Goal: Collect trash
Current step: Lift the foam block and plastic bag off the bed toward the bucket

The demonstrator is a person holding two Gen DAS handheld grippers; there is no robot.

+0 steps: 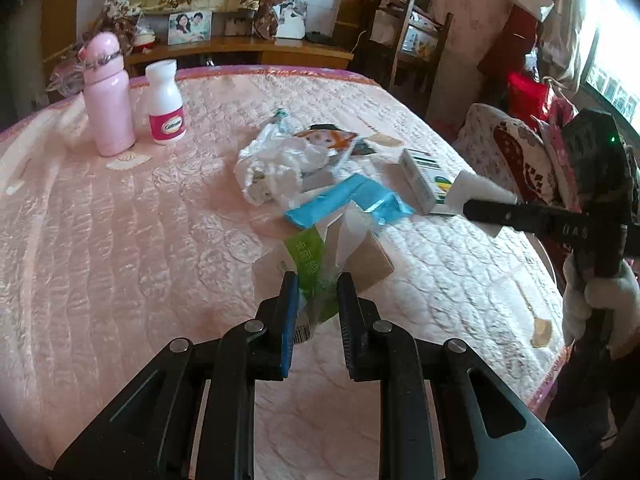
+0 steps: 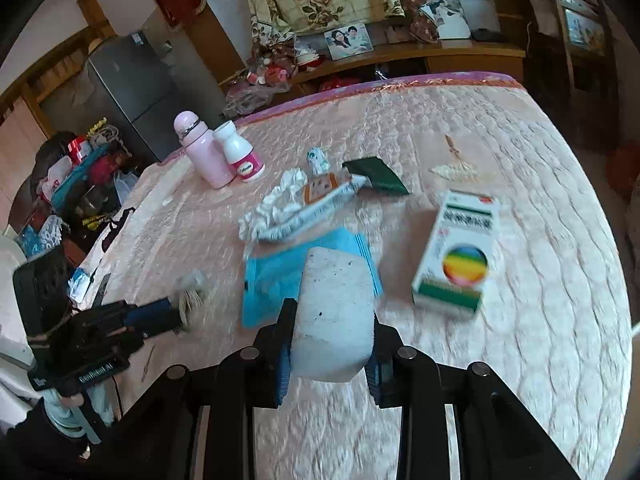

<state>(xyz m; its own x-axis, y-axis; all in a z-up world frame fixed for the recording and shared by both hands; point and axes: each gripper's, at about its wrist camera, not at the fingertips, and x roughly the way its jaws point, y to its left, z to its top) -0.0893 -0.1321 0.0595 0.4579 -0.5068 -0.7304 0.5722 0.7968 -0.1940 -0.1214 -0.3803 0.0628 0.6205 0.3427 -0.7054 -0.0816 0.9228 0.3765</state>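
So the biggest thing here is the pink quilted satin bedspread [image 1: 120, 220], which covers pretty much the whole surface everything sits on. Behind it runs a long wooden shelf [image 1: 248, 50] with a framed photo [image 1: 189, 27] on it, and from the right wrist view there's a grey fridge [image 2: 124, 88] off to the left.

Next down in size: the right gripper [image 2: 329, 346], its black tongs clamped on a white rounded foam-like block [image 2: 334, 316] that's held up over the bedspread. From the left wrist view that same block pokes out of the right gripper's tip just beside the carton, with a white-gloved hand [image 1: 596, 308] on the handle.

The left gripper [image 1: 318, 292] has its tongs squeezed together on a crinkly clear plastic wrapper with a green label [image 1: 314, 272]. A tan cardboard piece [image 1: 370, 260] is right behind it; can't tell if it's attached or just lying there.

Middle of the bed is the rest of the trash pile: a crumpled white plastic bag [image 1: 272, 168], an orange-and-white printed snack packet [image 2: 320, 196] lying on it, a flat light-blue plastic pouch [image 1: 344, 200] in front, and a dark green wrapper [image 2: 376, 174] at the far end. Just right of the pile sits a white cardboard medicine carton with a rainbow circle [image 2: 460, 256].

Far left corner: a pale pink flask-style bottle [image 1: 107, 100] standing upright, with a white pill bottle with a pink label [image 1: 165, 104] upright right next to it, nearly touching.
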